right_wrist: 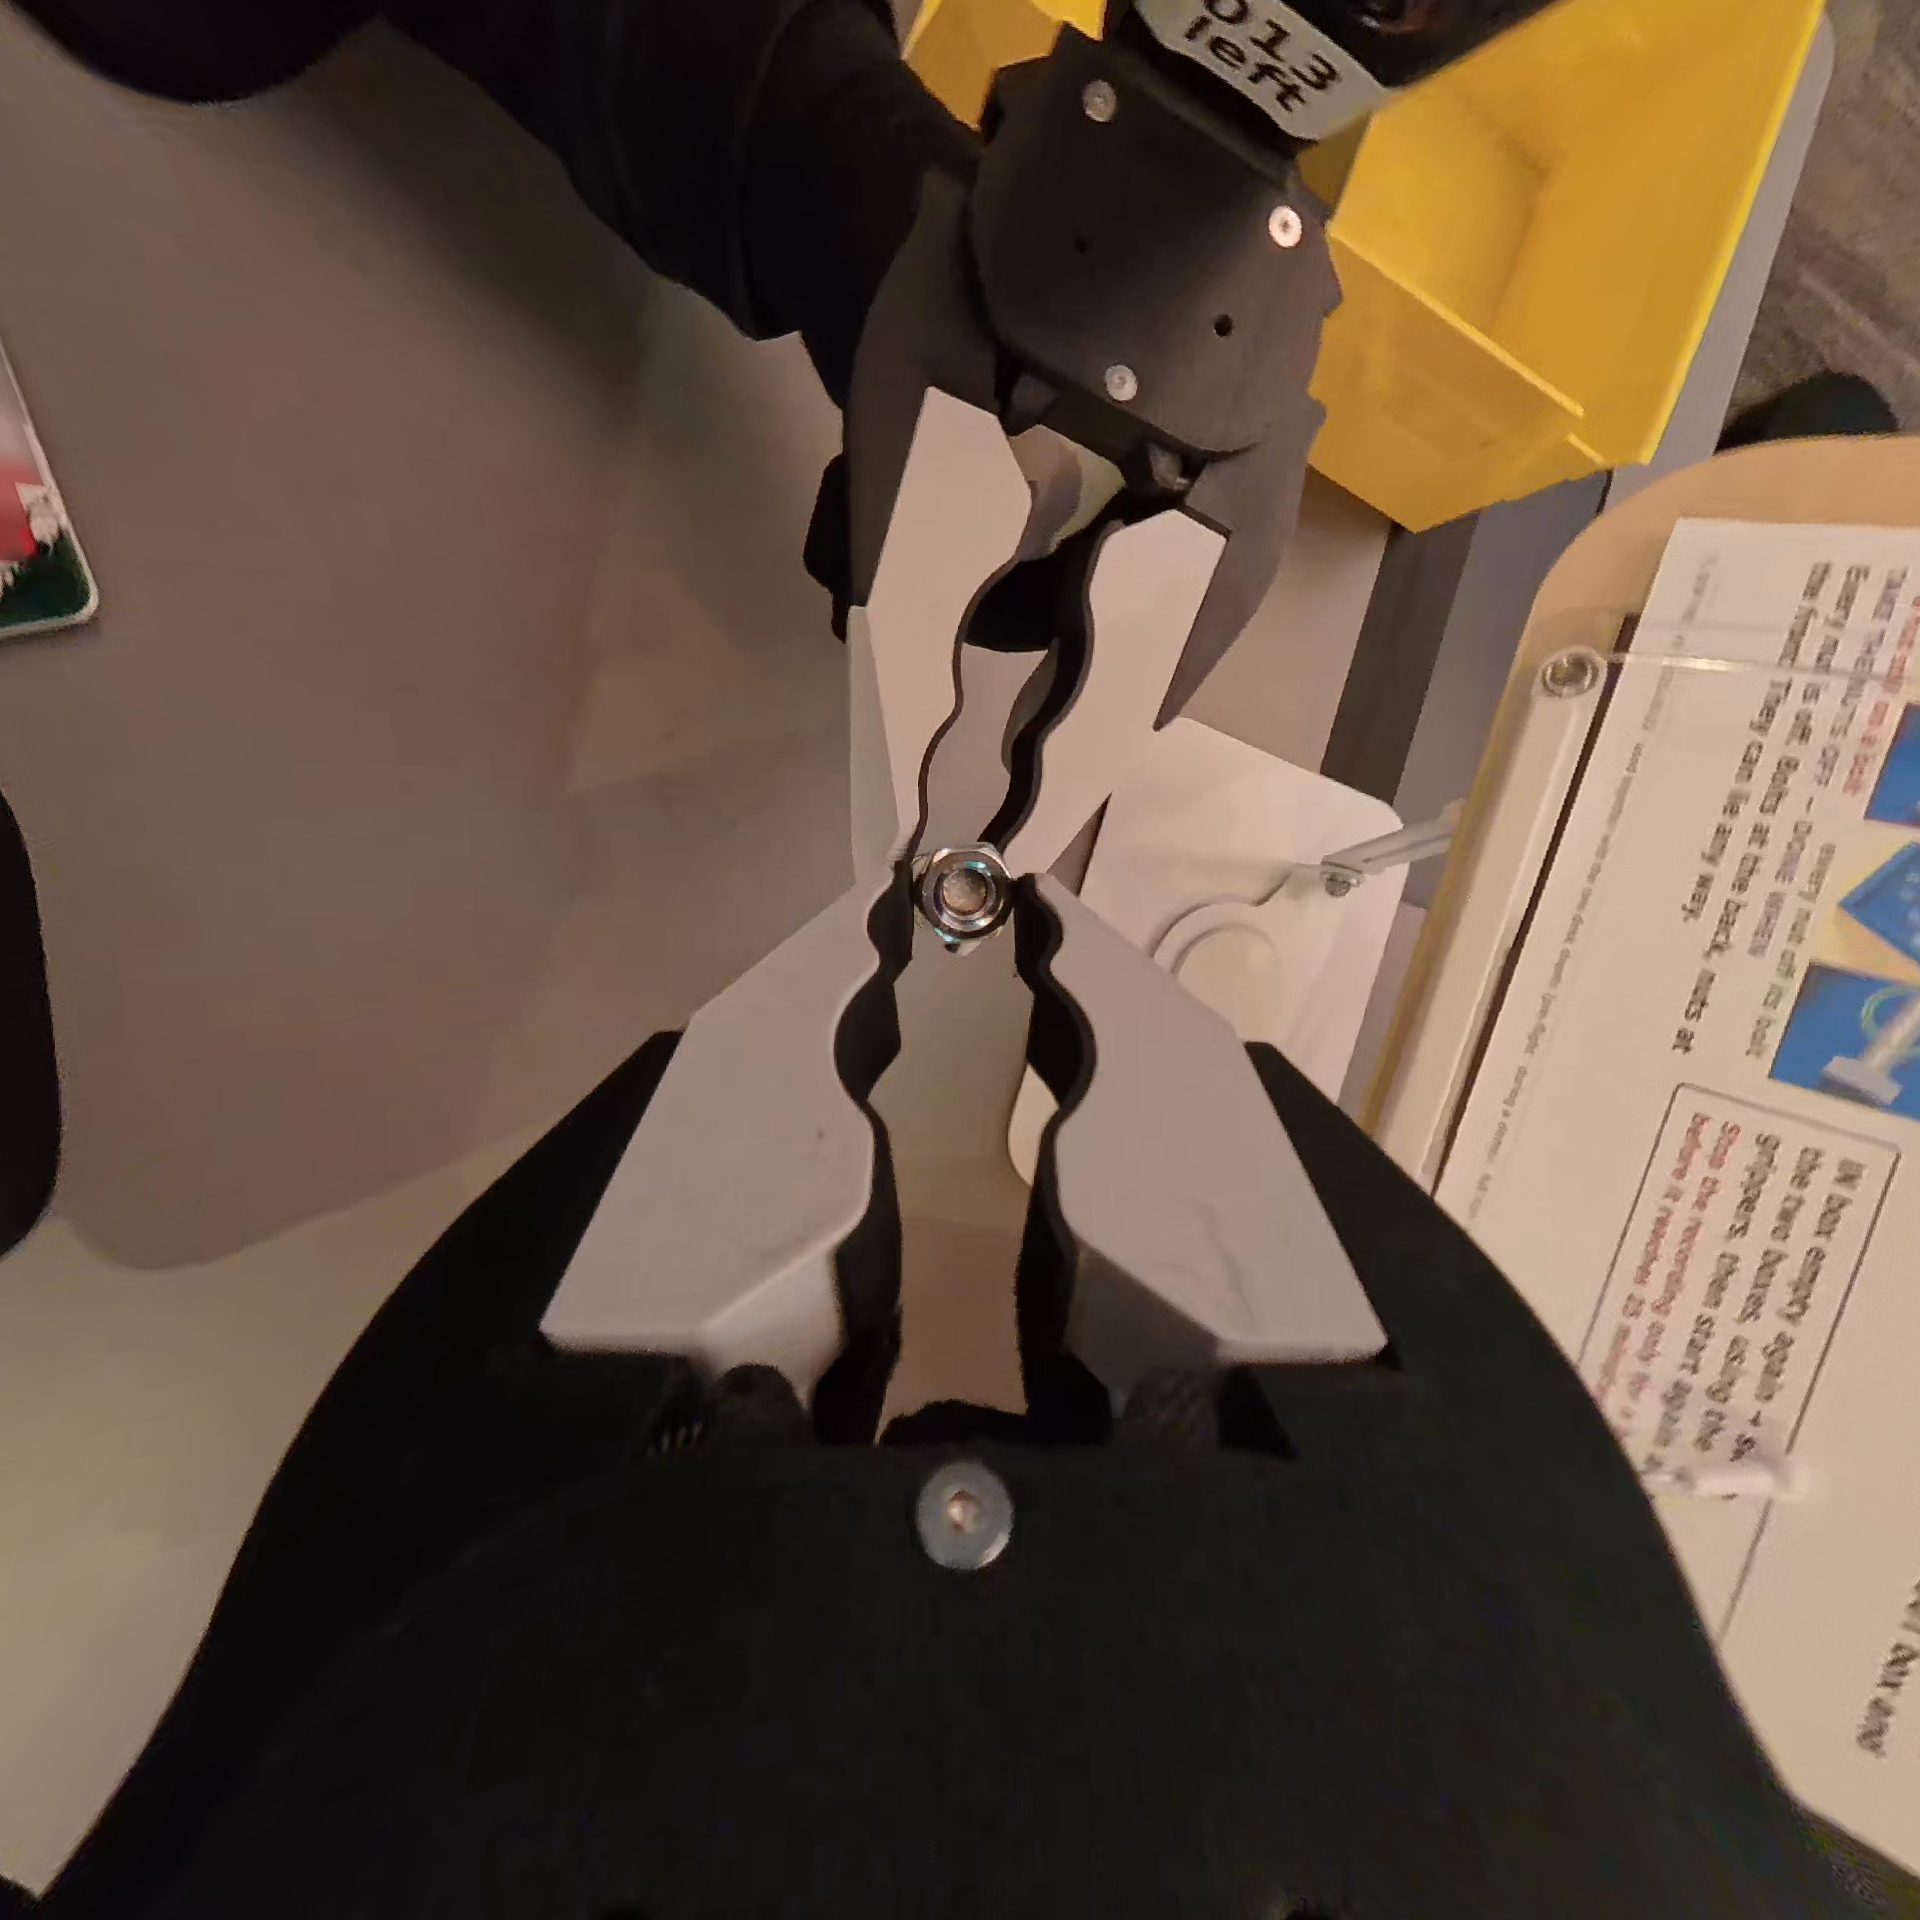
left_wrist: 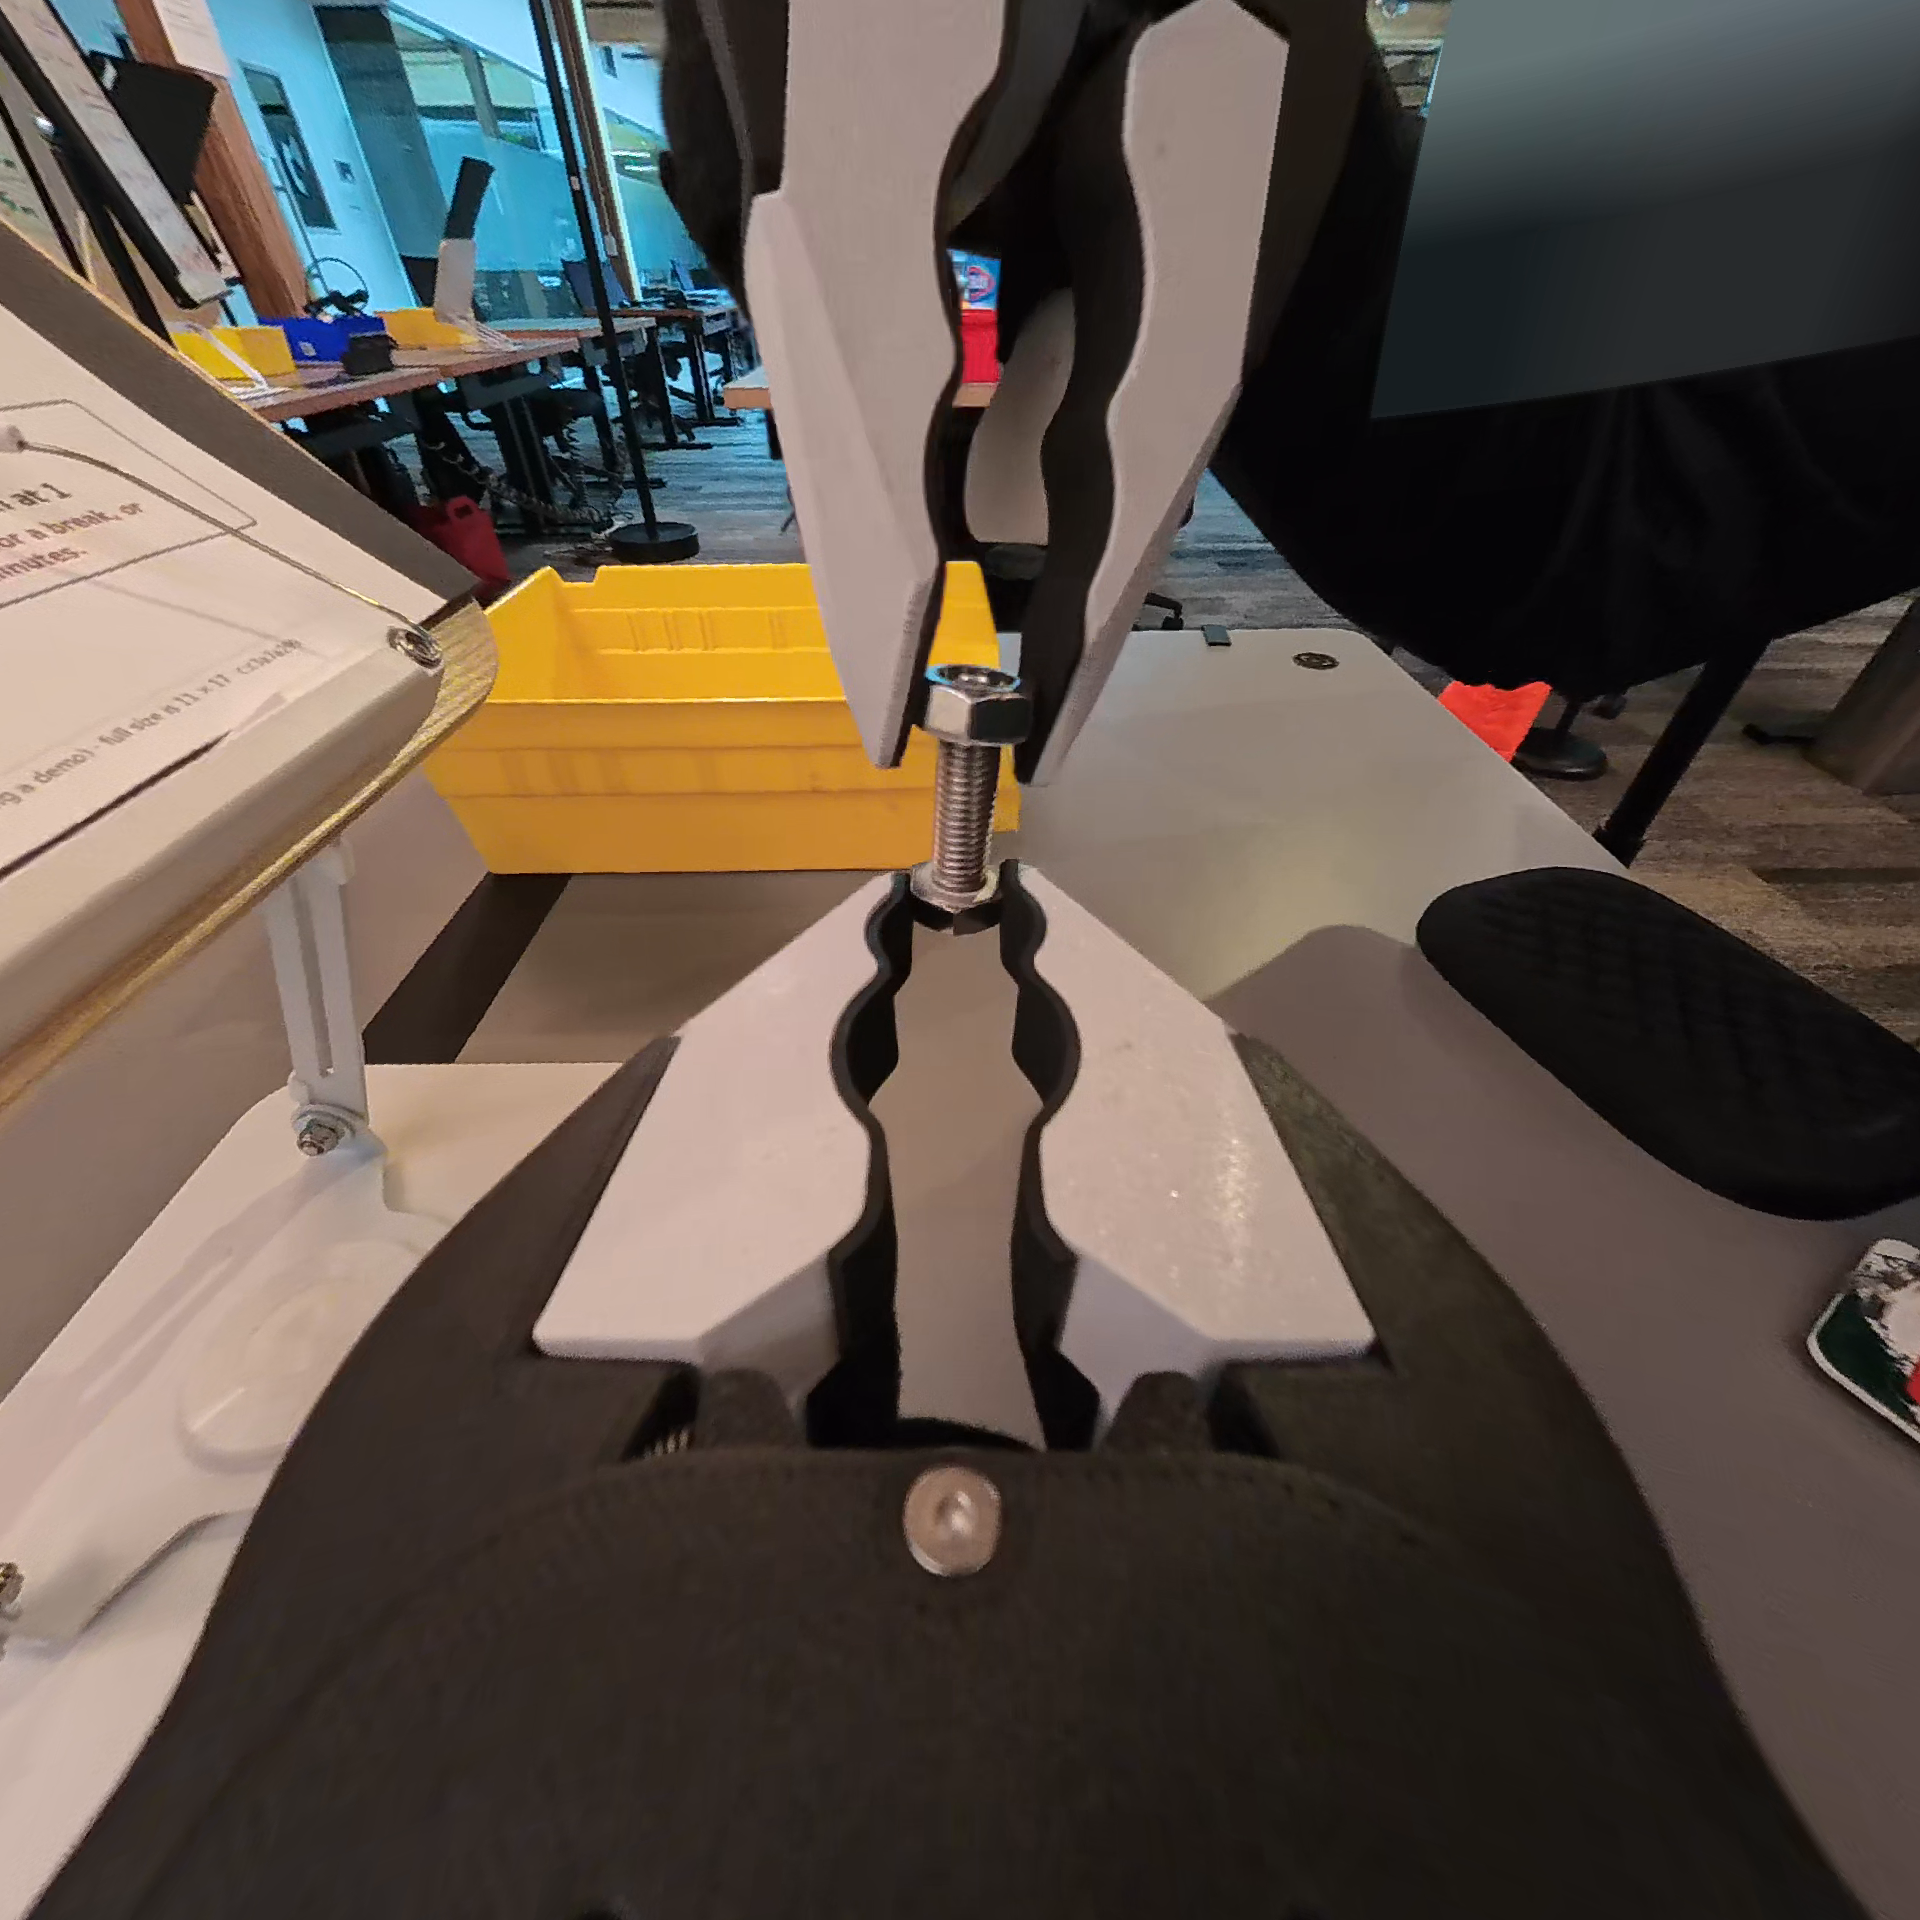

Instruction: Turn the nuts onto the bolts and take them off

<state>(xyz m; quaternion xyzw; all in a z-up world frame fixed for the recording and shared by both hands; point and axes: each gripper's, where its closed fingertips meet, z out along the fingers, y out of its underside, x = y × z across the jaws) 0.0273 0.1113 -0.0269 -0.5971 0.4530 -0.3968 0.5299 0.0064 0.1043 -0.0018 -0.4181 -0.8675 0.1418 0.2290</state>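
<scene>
The left hand-held gripper [left_wrist: 954,896] is closed on the head of an upright silver threaded steel bolt [left_wrist: 961,805] above the grey worktop [left_wrist: 1299,790]. The right hand-held gripper [left_wrist: 961,743] pinches the silver hexagonal nut [left_wrist: 975,709] at its top. The right wrist view looks straight down, hiding the shank, so thread engagement is probably slight.

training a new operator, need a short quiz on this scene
1. True or false: the bolt rests in the yellow bin.
2. The right hand-held gripper is shut on: A) the nut B) a card C) nothing
3. Fill in: in the left wrist view, the left hand-held gripper clamps the bolt's ___ end.

Key: 1 false; 2 A; 3 lower
</scene>
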